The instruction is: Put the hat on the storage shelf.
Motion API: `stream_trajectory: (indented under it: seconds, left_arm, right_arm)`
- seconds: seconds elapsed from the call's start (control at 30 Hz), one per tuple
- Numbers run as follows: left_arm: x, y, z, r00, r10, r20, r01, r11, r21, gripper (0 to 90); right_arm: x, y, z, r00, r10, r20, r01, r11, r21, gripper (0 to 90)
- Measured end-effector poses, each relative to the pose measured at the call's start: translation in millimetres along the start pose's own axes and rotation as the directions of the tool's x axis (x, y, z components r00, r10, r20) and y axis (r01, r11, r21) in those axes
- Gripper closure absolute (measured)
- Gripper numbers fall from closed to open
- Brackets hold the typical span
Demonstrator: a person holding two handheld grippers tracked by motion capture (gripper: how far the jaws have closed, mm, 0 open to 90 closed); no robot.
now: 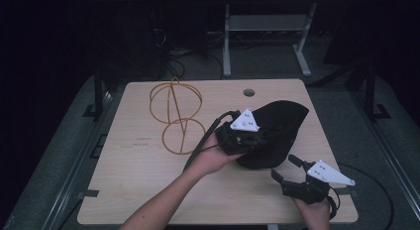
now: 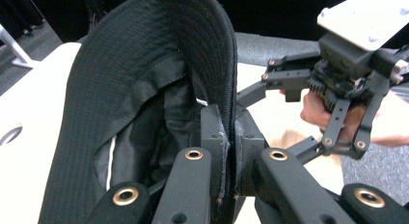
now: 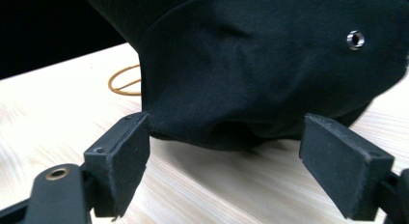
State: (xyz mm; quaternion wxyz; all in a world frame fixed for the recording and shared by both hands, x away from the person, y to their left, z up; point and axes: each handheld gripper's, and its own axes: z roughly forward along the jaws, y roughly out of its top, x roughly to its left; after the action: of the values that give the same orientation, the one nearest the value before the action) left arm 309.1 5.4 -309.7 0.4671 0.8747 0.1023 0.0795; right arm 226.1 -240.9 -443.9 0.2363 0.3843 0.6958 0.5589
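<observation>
The left gripper [image 1: 257, 136] has its jaws clamped tight on the brim of the black cap [image 1: 280, 128], forearm angled in from the bottom and holding the cap just above the right half of the table [image 1: 148, 190]. The right gripper [image 1: 286, 168] sits low near the front right corner, jaws spread wide and empty, aimed at the cap's crown. A wire stand [image 1: 177, 116] sits off to the left.

Dim overall; surroundings near black. Table [image 1: 148, 190] evenly lit from above, soft shadows. Close-ups slightly soft, no glare.
</observation>
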Motion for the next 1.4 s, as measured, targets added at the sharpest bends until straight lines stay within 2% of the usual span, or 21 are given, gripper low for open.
stream_trajectory:
  seconds: [0.13, 0.23, 0.37, 0.4, 0.43, 0.47, 0.5, 0.53, 0.57, 0.6, 0.67, 0.73, 0.87, 1.1, 1.3, 1.4]
  left_arm:
    - [0.0, 1.3, 0.5, 0.9999, -0.008, 0.014, 0.008, 0.9999, -0.006, 85.9]
    - [-0.8, 3.2, 0.9, 0.9997, -0.009, 0.021, 0.009, 0.9999, -0.012, 85.9]
    - [-2.5, 5.4, 1.3, 0.9993, -0.004, 0.036, 0.005, 0.9997, -0.023, 85.9]
    - [-3.5, 6.2, 1.5, 0.9991, -0.004, 0.042, 0.005, 0.9997, -0.022, 85.9]
    - [-3.7, 6.7, 1.4, 0.9990, -0.001, 0.044, 0.002, 0.9998, -0.022, 85.9]
    - [-4.2, 7.8, 0.9, 0.9989, 0.002, 0.048, 0.000, 0.9997, -0.023, 85.9]
    - [-4.2, 7.8, 0.9, 0.9989, 0.002, 0.048, 0.000, 0.9997, -0.023, 85.9]
    - [-4.5, 8.2, 0.7, 0.9986, 0.002, 0.054, 0.000, 0.9997, -0.025, 85.9]
    - [-4.5, 8.2, 0.7, 0.9986, 0.002, 0.054, 0.000, 0.9997, -0.025, 85.9]
    - [-4.8, 7.8, 0.3, 0.9984, 0.005, 0.056, -0.003, 0.9997, -0.026, 85.9]
    - [-4.8, 7.5, -0.2, 0.9982, 0.002, 0.060, -0.001, 0.9997, -0.026, 85.9]
    - [-4.9, 7.6, -2.0, 0.9983, 0.012, 0.057, -0.011, 0.9997, -0.022, 85.9]
    - [-5.1, 7.1, -5.0, 0.9989, 0.014, 0.046, -0.013, 0.9997, -0.023, 85.7]
    - [-3.9, 5.4, -14.1, 0.9996, 0.023, 0.014, -0.023, 0.9996, -0.015, 84.6]
    - [0.1, 3.1, -21.0, 0.9999, 0.014, -0.009, -0.015, 0.9999, -0.007, 77.7]
    - [1.6, 1.5, -25.2, 0.9995, 0.012, -0.028, -0.012, 0.9998, -0.012, 72.7]
  right_arm:
    - [2.6, 1.2, 1.3, 1.0000, -0.003, -0.008, 0.003, 1.000, 0.003, 17.9]
    - [2.1, 1.9, 2.7, 0.9998, 0.017, -0.010, -0.017, 1.000, -0.008, 18.7]
    - [2.3, 5.1, 7.4, 0.9990, 0.041, 0.016, -0.041, 0.999, -0.019, 25.3]
    - [2.3, 5.8, 8.5, 0.9988, 0.040, 0.028, -0.039, 0.999, -0.022, 28.2]
    - [1.8, 7.6, 10.4, 0.9973, 0.055, 0.050, -0.053, 0.998, -0.034, 38.4]
    - [1.1, 8.1, 11.1, 0.9967, 0.063, 0.052, -0.061, 0.997, -0.042, 42.8]
    - [1.1, 8.1, 11.1, 0.9967, 0.063, 0.052, -0.061, 0.997, -0.042, 42.8]
    - [-0.6, 9.1, 12.6, 0.9949, 0.085, 0.054, -0.082, 0.995, -0.058, 53.2]
    - [-0.6, 9.1, 12.6, 0.9949, 0.085, 0.054, -0.082, 0.995, -0.058, 53.2]
    - [-1.7, 10.6, 13.9, 0.9948, 0.089, 0.049, -0.086, 0.994, -0.071, 63.2]
    - [-1.7, 11.5, 14.4, 0.9945, 0.092, 0.050, -0.088, 0.993, -0.078, 65.9]
    - [-1.8, 14.0, 16.0, 0.9944, 0.098, 0.039, -0.095, 0.992, -0.082, 77.9]
    - [0.4, 18.1, 14.9, 0.9968, 0.070, 0.037, -0.067, 0.994, -0.082, 84.6]
    - [2.8, 23.3, 9.1, 0.9987, 0.039, 0.031, -0.036, 0.995, -0.094, 87.2]
    - [2.3, 30.0, 2.6, 0.9997, 0.015, 0.020, -0.013, 0.995, -0.096, 87.6]
    - [3.2, 35.7, 1.0, 0.9998, -0.014, 0.015, 0.015, 0.996, -0.091, 87.8]
